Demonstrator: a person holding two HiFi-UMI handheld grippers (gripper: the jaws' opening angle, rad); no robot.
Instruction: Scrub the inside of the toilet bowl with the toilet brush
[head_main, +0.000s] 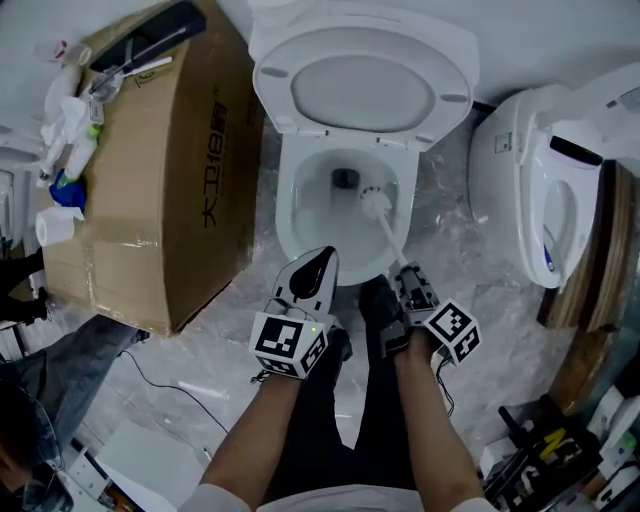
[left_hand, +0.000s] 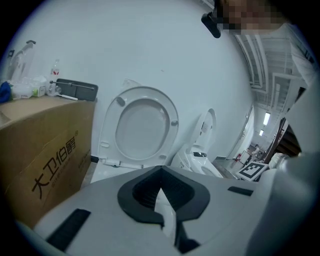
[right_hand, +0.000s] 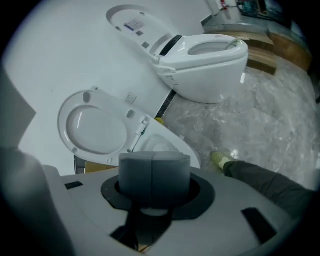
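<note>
At bowl (head_main: 292, 205) rim, right gripper (head_main: 408, 273) clamps brush (head_main: 384, 226).

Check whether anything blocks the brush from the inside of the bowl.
Nothing visible does. The lid is up, and the toilet brush, held by the right gripper, has its head down inside the bowl. The left gripper hovers by the front rim, apart from the handle.
</note>
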